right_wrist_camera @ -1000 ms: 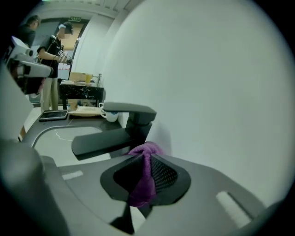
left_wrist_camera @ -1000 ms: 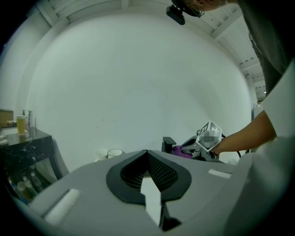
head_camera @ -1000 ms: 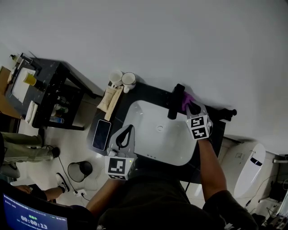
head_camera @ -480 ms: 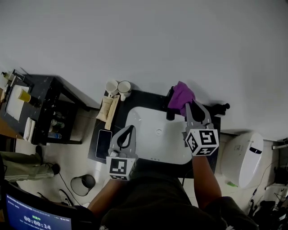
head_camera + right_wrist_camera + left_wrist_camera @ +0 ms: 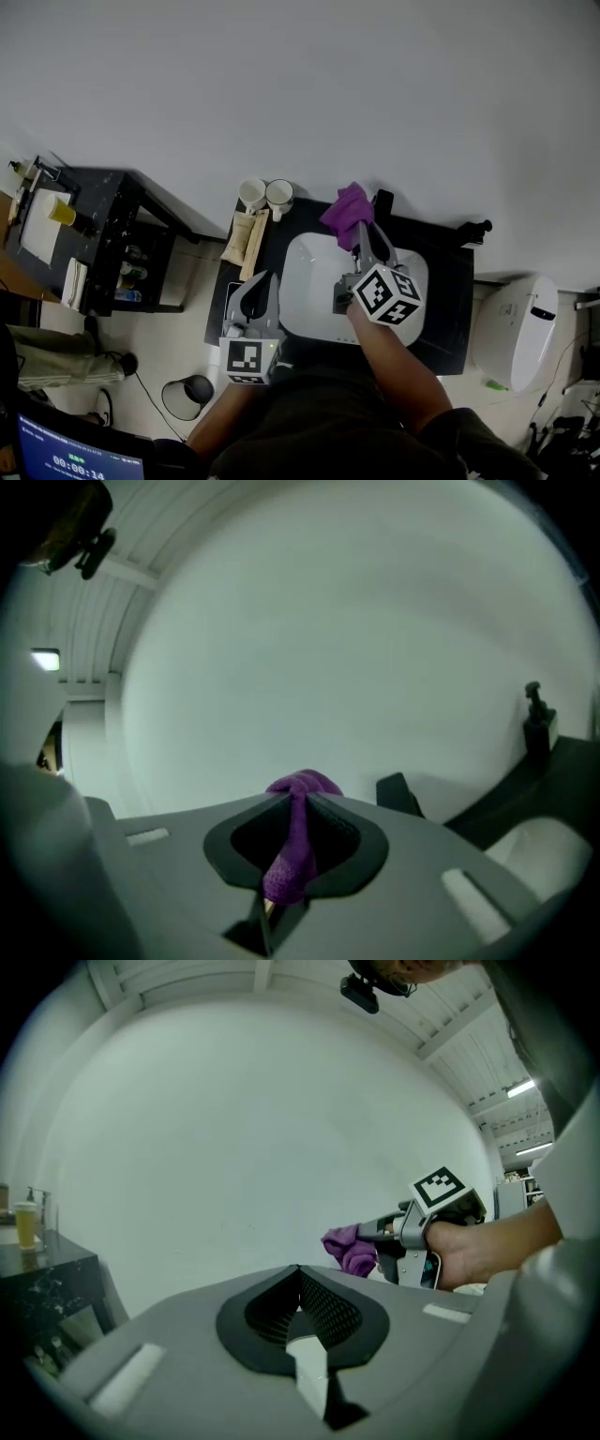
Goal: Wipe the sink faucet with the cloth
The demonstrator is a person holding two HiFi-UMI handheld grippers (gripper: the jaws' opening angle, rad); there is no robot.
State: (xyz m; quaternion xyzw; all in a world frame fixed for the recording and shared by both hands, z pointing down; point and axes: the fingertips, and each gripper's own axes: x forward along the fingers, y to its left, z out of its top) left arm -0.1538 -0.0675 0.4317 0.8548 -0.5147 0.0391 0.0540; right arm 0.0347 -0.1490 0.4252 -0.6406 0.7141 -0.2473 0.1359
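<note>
A purple cloth is bunched in my right gripper, which is shut on it above the back rim of the white sink. In the right gripper view the cloth hangs pinched between the jaws, with the black faucet just to its right. The faucet's top shows beside the cloth in the head view. My left gripper hovers at the sink's left edge, shut on nothing. The left gripper view shows the cloth and the right gripper off to the right.
Two mugs and a beige pouch sit on the black counter left of the sink. A black fitting stands at the counter's back right. A toilet, a black shelf unit and a bin surround it.
My right gripper has carried the cloth off the faucet, to the left and nearer to me, over the sink's back rim. The left gripper has stayed put.
</note>
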